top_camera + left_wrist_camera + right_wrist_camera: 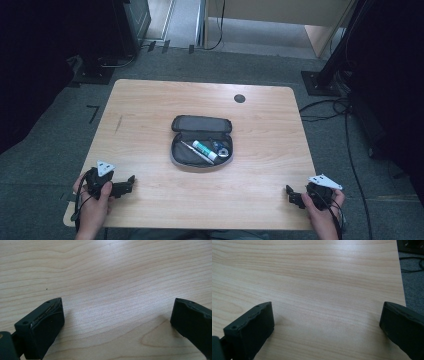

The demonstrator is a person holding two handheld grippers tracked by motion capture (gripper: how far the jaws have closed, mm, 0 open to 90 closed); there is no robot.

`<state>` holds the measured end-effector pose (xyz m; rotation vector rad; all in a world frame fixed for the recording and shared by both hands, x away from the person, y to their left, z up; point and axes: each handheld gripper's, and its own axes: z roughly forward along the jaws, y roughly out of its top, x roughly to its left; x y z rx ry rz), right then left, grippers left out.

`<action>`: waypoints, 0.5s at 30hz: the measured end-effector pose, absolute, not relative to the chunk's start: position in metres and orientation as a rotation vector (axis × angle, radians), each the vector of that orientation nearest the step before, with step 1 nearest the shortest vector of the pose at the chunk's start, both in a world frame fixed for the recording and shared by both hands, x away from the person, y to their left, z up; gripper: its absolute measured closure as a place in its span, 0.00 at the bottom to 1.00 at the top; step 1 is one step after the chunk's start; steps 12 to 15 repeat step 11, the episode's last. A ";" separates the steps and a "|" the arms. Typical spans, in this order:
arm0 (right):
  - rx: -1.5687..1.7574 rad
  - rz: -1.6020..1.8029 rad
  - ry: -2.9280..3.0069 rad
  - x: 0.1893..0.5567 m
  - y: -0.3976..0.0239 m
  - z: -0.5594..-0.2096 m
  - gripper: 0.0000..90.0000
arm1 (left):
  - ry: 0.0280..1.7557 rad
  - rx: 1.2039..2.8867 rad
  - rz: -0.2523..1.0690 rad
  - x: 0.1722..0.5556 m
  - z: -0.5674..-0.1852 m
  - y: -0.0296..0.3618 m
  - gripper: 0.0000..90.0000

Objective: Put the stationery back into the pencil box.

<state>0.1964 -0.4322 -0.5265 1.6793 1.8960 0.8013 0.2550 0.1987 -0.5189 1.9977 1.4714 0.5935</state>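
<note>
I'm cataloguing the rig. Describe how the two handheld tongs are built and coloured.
Both tongs are black. The left tongs and right tongs each carry a pale grey three-cornered plate on top, and dark cables trail from each toward the person's wrists. Up close, each has two blocky black jaws with small screw holes along the top edge. No sleeves are visible.

Wooden table (pixel 150 110): light grain, rounded corners, dark round grommet (pixel 239 98) near far edge. Grey zip case (pixel 186 157): open at table centre, lid (pixel 200 123) folded back toward far side. Inside case: white tube with green band (pixel 204 150), slim silvery pen-like item (pixel 195 151), small blue-and-metal item (pixel 219 147). Grey carpet floor (pixel 50 140) around table. Black cables (pixel 345 112) on floor, far right.
</note>
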 end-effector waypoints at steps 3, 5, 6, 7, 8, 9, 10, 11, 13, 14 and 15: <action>1.682 0.797 1.896 0.199 -0.432 -0.526 0.00 | 1.472 1.997 0.593 0.255 -0.519 0.199 0.00; 1.681 0.801 1.896 0.200 -0.432 -0.526 0.00 | 1.472 1.997 0.594 0.255 -0.519 0.199 0.00; 1.681 0.802 1.896 0.200 -0.432 -0.526 0.00 | 1.471 1.998 0.594 0.255 -0.519 0.199 0.00; 1.681 0.801 1.896 0.200 -0.432 -0.526 0.00 | 1.472 1.997 0.593 0.255 -0.519 0.199 0.00; 1.681 0.801 1.896 0.200 -0.432 -0.526 0.00 | 1.471 1.998 0.594 0.255 -0.519 0.199 0.00; 1.681 0.801 1.896 0.200 -0.432 -0.526 0.00 | 1.472 1.997 0.593 0.255 -0.519 0.199 0.00; 1.681 0.801 1.896 0.200 -0.432 -0.526 0.00 | 1.471 1.998 0.594 0.255 -0.519 0.199 0.00; 1.678 0.803 1.898 0.200 -0.432 -0.526 0.00 | 1.473 1.996 0.593 0.255 -0.519 0.199 0.00; 1.678 0.803 1.898 0.200 -0.432 -0.526 0.00 | 1.473 1.996 0.593 0.255 -0.519 0.199 0.00; 1.678 0.803 1.898 0.200 -0.432 -0.526 0.00 | 1.473 1.996 0.593 0.255 -0.519 0.199 0.00; 1.678 0.803 1.898 0.200 -0.432 -0.526 0.00 | 1.473 1.996 0.593 0.255 -0.519 0.199 0.00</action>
